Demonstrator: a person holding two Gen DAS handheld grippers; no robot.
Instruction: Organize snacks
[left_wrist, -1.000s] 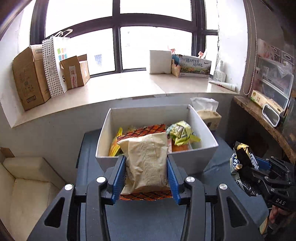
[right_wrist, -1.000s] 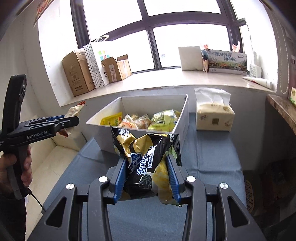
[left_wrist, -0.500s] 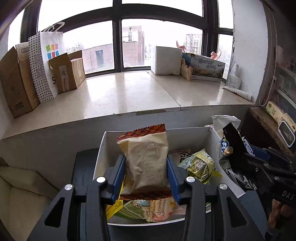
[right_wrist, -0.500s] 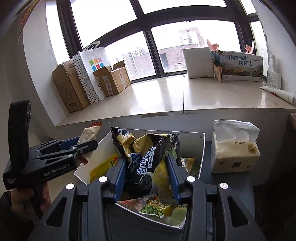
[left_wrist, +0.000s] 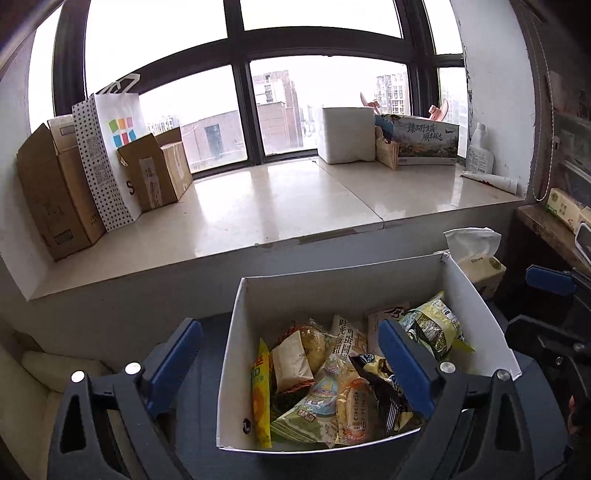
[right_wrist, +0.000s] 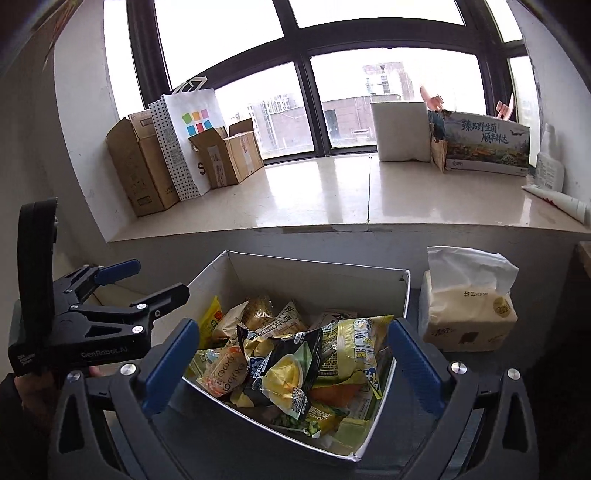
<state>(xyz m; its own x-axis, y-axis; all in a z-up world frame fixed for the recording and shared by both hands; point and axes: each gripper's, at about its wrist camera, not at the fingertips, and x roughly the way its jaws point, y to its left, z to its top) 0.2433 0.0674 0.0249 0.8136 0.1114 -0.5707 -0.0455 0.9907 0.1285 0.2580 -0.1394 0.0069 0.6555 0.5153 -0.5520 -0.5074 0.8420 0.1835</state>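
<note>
A white box (left_wrist: 229, 369) (right_wrist: 314, 275) on the dark table is full of snack packets. My left gripper (left_wrist: 290, 365) hangs over its left half, jaws opening wide, with nothing pressed between the pads. A beige packet (left_wrist: 291, 360) lies loose in the box below it. My right gripper (right_wrist: 291, 365) hovers over the box's near corner, jaws also opening. The black chip bag (right_wrist: 284, 363) (left_wrist: 375, 369) rests on the pile beneath it, untouched. In the right wrist view the left gripper (right_wrist: 160, 278) shows at the left, held by a hand.
A tissue pack (right_wrist: 469, 310) (left_wrist: 476, 258) stands right of the box. Behind runs a wide windowsill with cardboard boxes (left_wrist: 55, 192), a dotted paper bag (left_wrist: 110, 155) and a printed carton (right_wrist: 487, 147). A cream cushion (left_wrist: 37, 369) lies at the left, a wooden shelf (left_wrist: 543, 229) at the right.
Both grippers moved forward over the box, then opened. The beige packet dropped from the left one and the black chip bag from the right one onto the pile.
</note>
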